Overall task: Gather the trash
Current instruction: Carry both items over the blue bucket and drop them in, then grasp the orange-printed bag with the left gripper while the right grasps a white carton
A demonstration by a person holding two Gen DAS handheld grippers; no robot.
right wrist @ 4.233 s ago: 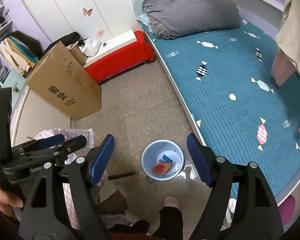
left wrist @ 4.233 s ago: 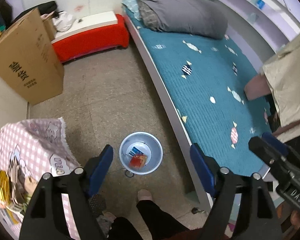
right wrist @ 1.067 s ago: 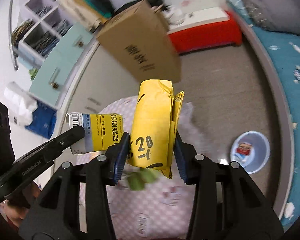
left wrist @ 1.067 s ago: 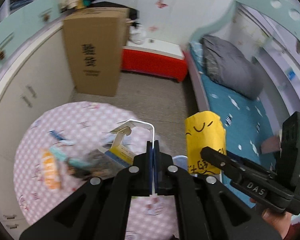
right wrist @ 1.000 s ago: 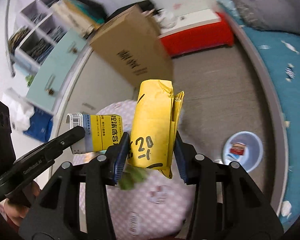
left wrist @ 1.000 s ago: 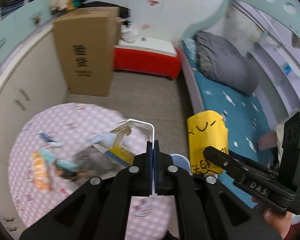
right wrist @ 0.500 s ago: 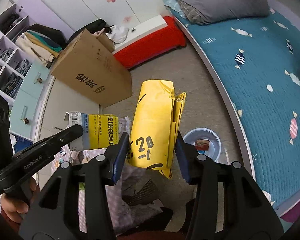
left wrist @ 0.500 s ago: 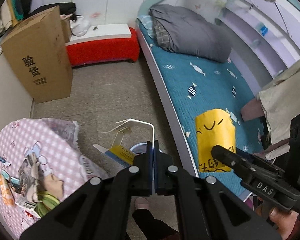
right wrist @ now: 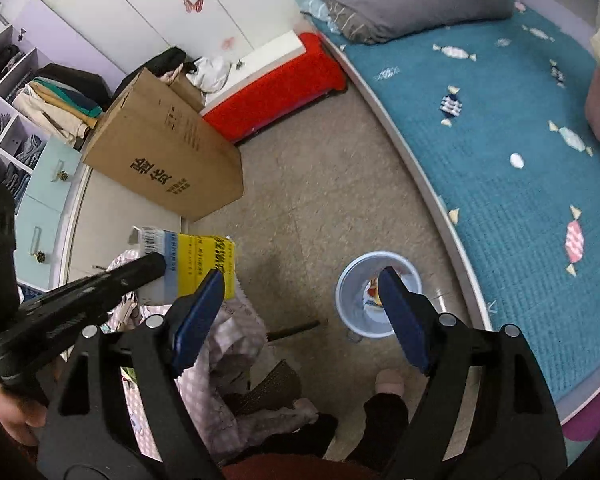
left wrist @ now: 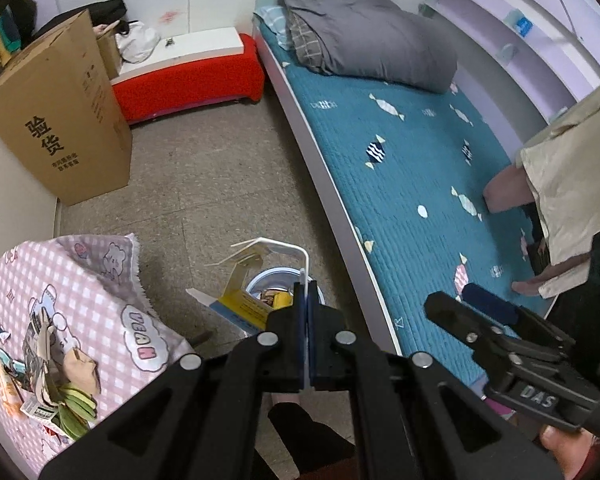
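Note:
My left gripper (left wrist: 305,292) is shut on a flattened yellow, blue and white carton (left wrist: 244,304), held above the light blue trash bin (left wrist: 278,274) on the floor; the carton also shows in the right wrist view (right wrist: 196,264). My right gripper (right wrist: 300,312) is open and empty, right above the bin (right wrist: 352,296). The yellow packet lies inside the bin (left wrist: 278,300), with other trash. More trash (left wrist: 60,380) lies on the pink checked tablecloth (left wrist: 28,280).
A bed with a teal quilt (left wrist: 420,168) runs along the right. A large cardboard box (left wrist: 56,120) and a red bench (left wrist: 188,76) stand at the back. A person sits on the bed (left wrist: 572,184). My own foot (right wrist: 388,380) is near the bin.
My right gripper has opened and the yellow packet it held has dropped into the bin. Both grippers swung from the table toward the bin. The left still grips the carton.

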